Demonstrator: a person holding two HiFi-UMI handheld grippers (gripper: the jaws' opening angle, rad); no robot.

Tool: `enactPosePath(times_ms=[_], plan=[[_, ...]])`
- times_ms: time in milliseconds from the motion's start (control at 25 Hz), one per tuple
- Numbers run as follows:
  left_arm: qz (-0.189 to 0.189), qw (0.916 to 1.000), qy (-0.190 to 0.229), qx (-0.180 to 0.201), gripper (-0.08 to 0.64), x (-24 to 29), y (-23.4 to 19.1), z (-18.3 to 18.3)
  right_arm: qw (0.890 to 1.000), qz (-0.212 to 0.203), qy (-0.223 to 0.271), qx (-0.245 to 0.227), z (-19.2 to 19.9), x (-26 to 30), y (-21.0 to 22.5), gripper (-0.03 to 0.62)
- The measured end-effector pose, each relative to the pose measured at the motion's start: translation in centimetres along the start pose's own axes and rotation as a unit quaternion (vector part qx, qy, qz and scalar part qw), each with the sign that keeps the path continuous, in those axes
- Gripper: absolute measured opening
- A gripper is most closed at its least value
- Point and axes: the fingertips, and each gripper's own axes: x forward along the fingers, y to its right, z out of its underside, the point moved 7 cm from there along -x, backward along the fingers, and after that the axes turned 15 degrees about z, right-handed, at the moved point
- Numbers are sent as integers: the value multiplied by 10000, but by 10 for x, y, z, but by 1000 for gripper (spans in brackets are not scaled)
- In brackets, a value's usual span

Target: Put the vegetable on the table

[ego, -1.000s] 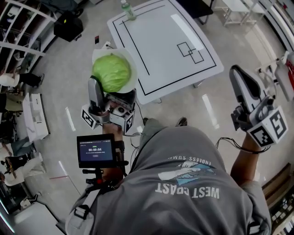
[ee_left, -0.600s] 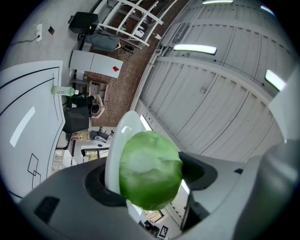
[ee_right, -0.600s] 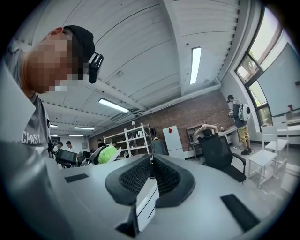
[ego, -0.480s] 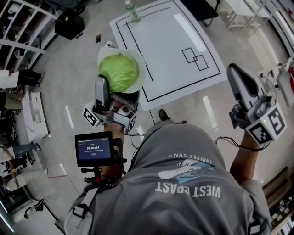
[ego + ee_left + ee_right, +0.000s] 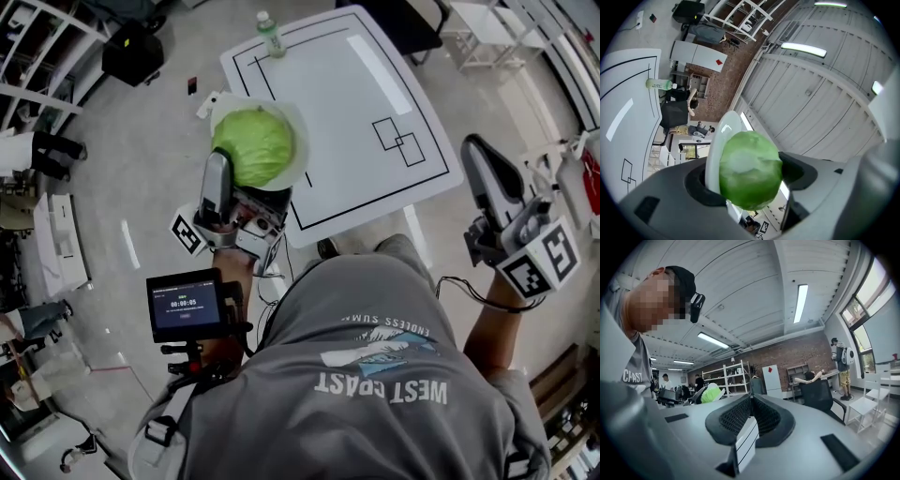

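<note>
Cabbage held in the air at the edge of the table, not yet put down

The left gripper (image 5: pixel 246 195) has its jaws closed on the cabbage (image 5: pixel 253 145), with a white plate (image 5: pixel 298 122) pressed against one side of it. The load hangs above the near left edge of the table (image 5: pixel 356 112), partly above the floor. The right gripper (image 5: pixel 480 155) is closed and empty, well apart on the other side. I think the good way is to bring the load further over the white surface first, away from the edge and from the bottle (image 5: pixel 271 36) at the far corner. Then lower it until the plate lies flat and open the jaws slowly, because a round cabbage may roll.
</note>
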Motion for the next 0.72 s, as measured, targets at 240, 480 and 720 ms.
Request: enactPosePath(times_ms=[240, 480, 720], plan=[[-164, 9995, 151, 212, 347, 21, -35, 13, 9996, -176, -117, 165, -5, 24, 59, 9], [-167, 9965, 538, 622, 347, 44, -69, 41, 9976, -677, -139, 55, -20, 42, 124, 9], [-318, 9934, 696, 859, 347, 63, -128, 66, 9950, -936, -327, 144, -7, 58, 197, 10]])
